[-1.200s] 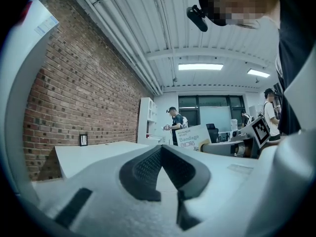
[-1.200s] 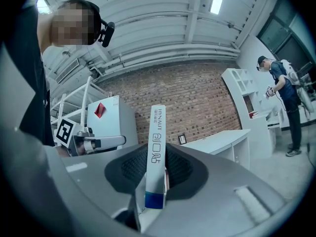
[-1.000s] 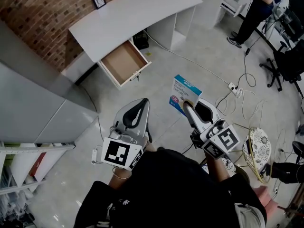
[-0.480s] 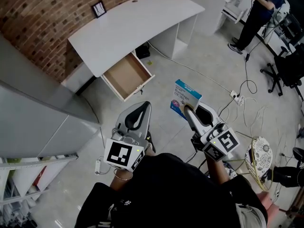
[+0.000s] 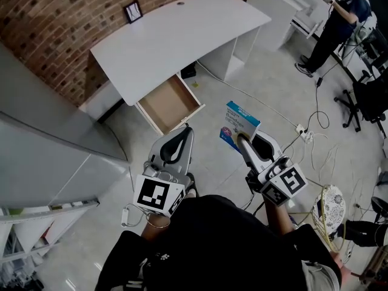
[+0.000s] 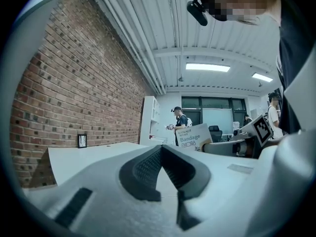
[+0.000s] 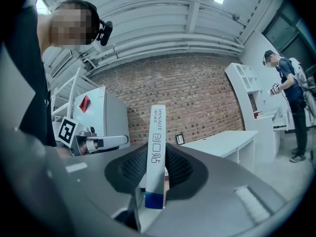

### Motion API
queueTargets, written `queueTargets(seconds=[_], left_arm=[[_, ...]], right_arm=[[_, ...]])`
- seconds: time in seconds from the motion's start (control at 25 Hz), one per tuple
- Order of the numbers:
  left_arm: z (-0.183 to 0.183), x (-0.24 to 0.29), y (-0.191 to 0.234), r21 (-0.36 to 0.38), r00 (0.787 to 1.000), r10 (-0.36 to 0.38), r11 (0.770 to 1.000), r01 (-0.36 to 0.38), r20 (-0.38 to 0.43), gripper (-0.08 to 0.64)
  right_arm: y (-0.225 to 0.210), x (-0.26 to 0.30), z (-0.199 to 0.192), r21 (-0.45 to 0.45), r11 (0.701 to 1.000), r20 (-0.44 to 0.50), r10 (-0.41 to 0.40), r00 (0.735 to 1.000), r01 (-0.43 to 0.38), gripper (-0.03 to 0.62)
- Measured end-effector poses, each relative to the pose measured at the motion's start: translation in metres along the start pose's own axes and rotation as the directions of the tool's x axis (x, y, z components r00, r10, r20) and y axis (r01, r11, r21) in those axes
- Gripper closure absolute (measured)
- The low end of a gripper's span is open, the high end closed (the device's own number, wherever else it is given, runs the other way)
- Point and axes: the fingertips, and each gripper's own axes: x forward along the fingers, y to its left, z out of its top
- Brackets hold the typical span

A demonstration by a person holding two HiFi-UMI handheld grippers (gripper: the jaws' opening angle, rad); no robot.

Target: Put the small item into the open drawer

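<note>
The small item is a white and blue bandage box, standing on edge between the pads of my right gripper, which is shut on it. In the right gripper view the box rises upright from that gripper. The open drawer, wooden inside and empty, sticks out from under the white curved desk, ahead and to the left of the box. My left gripper hangs just short of the drawer's front, its jaws shut on nothing; its tips meet in the left gripper view.
A grey cabinet stands at the left, a brick wall behind the desk with a small picture frame. Cables and a power strip lie on the floor at the right. A person and office chairs are at the far right.
The desk and drawer have slid lower and nearer in the head view as both grippers came closer to them. The right gripper's hold on the box is unchanged.
</note>
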Motion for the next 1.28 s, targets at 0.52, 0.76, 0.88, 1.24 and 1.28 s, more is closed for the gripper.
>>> queueTargets(seconds=[0.52, 0.76, 0.88, 1.24, 1.28], left_arm=[[0.005, 0.021, 0.068, 0.011, 1.0, 0.022, 1.0, -0.022, 0.006, 0.566], [0.011, 0.024, 0.103, 0.025, 0.999, 0.045, 0.999, -0.046, 0.017, 0.566], [0.015, 0.022, 0.122, 0.025, 0.998, 0.064, 0.998, -0.064, 0.016, 0.566], [0.007, 0.011, 0.15, 0.012, 0.989, 0.147, 0.989, -0.147, -0.009, 0.566], [0.006, 0.01, 0.153, 0.011, 0.987, 0.163, 0.987, -0.163, -0.012, 0.566]], right_arm=[[-0.012, 0.069, 0.005, -0.007, 1.0, -0.002, 0.008, 1.0, -0.008, 0.497], [-0.012, 0.107, 0.006, -0.006, 0.999, 0.003, 0.036, 0.999, -0.036, 0.497], [-0.008, 0.128, 0.005, 0.0, 0.998, -0.006, 0.059, 0.998, -0.059, 0.497], [-0.01, 0.164, 0.003, 0.03, 0.991, -0.015, 0.129, 0.992, -0.129, 0.497], [-0.012, 0.168, 0.003, 0.031, 0.989, -0.021, 0.144, 0.989, -0.143, 0.497]])
